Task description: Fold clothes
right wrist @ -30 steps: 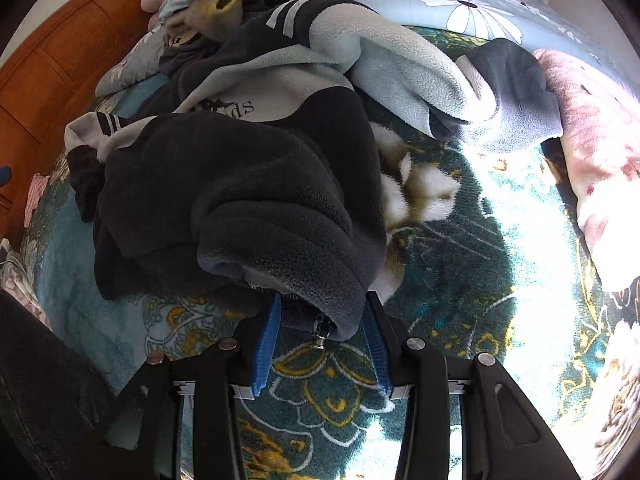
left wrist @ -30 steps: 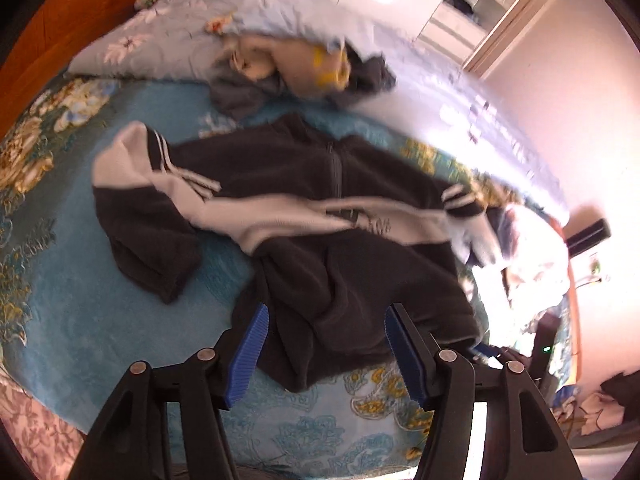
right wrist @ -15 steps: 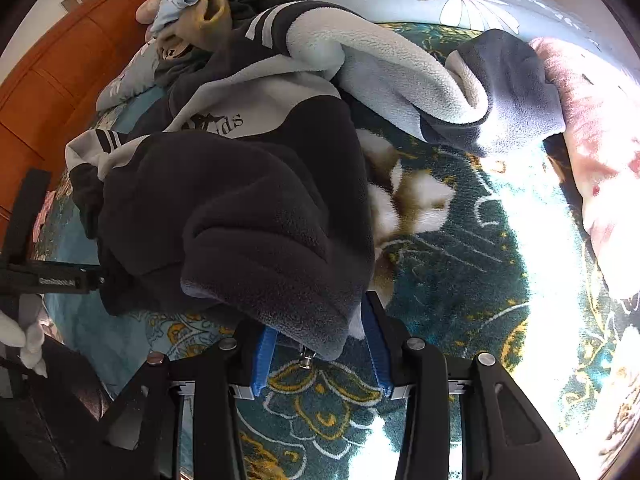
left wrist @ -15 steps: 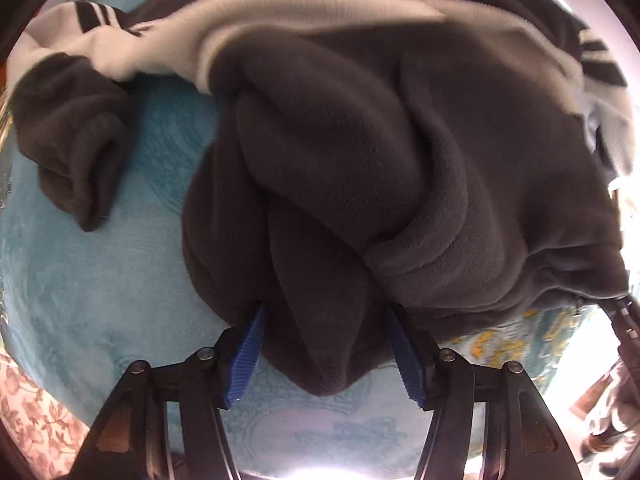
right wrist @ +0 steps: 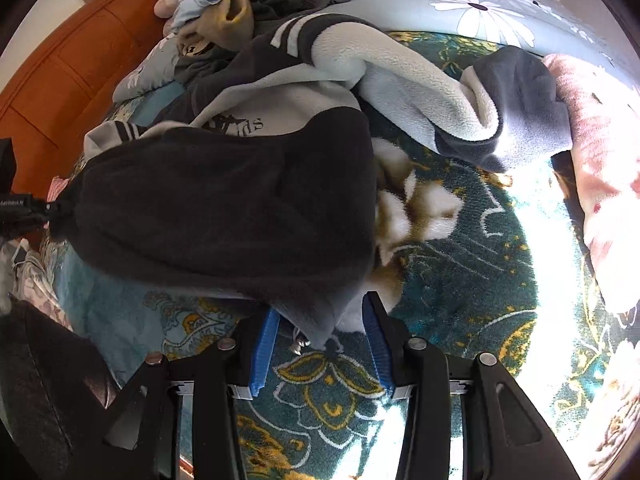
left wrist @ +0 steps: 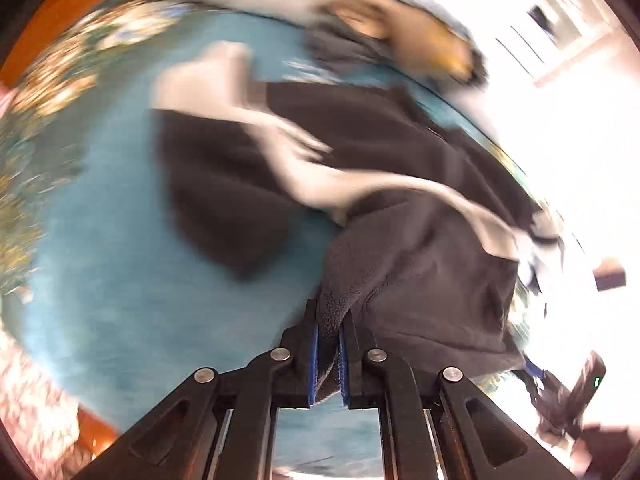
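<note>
A dark fleece jacket (right wrist: 224, 200) with a pale grey chest band lies spread on the bed's teal floral blanket (right wrist: 460, 280), below the heap of other clothes (right wrist: 248, 4) by the pillows. The left hand-held gripper (left wrist: 327, 344) is pinched narrow on the jacket's hem at the corner nearest that camera, fleece bunched between its blue pads. The right hand-held gripper (right wrist: 318, 336) stands at the opposite hem corner, its jaws opening; the zip end of the hem hangs between them, but the pads do not press it. The step in hand looks like taking hold of the bottom edge to straighten the jacket. Next, the right one probably needs to clamp its corner again, so both can draw the hem taut and flat away from the heap.
</note>
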Demonstrator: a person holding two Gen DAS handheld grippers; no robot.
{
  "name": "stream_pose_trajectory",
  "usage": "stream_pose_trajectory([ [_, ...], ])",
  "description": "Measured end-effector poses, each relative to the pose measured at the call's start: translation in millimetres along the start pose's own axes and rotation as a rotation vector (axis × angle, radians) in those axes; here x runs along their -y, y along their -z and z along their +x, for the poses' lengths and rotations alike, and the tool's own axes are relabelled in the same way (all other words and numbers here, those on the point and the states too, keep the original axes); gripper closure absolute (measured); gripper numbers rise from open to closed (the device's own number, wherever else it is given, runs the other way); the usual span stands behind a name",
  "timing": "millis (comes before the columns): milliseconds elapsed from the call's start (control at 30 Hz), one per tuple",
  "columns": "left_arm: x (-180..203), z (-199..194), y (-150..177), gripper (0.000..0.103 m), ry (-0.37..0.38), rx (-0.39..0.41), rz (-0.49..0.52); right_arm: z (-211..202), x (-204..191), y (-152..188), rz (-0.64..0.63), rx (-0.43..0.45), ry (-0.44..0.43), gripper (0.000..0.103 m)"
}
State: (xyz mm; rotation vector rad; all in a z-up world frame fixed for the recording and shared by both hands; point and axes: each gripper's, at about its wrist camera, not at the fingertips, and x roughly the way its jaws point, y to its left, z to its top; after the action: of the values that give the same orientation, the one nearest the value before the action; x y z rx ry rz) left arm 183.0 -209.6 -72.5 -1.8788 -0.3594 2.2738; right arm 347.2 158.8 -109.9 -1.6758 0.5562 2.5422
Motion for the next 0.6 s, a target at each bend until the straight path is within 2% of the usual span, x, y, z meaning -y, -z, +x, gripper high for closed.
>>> stream_pose_trajectory([
  [100, -26.2, 1.3, 0.4, 0.094, -0.038, -0.015, -0.048, -7.4, -5.0, 4.0, -0.017, -0.008, -0.045, 0.051],
  [233, -28.7, 20.6, 1.4, 0.094, -0.034, -0.032, -0.069, -22.3, 4.1, 14.1, 0.023, 0.026, -0.097, 0.051],
  [467, -34.5, 22.3, -1.1, 0.093, -0.015, -0.02, -0.102, 19.9, 15.6, -6.0, 0.284, 0.02, -0.258, 0.051],
  [600, -31.6, 24.1, 2.0, 0.092, -0.024, -0.024, -0.103, 39.0, 3.6, -21.2, 0.288, -0.01, -0.219, 0.051],
])
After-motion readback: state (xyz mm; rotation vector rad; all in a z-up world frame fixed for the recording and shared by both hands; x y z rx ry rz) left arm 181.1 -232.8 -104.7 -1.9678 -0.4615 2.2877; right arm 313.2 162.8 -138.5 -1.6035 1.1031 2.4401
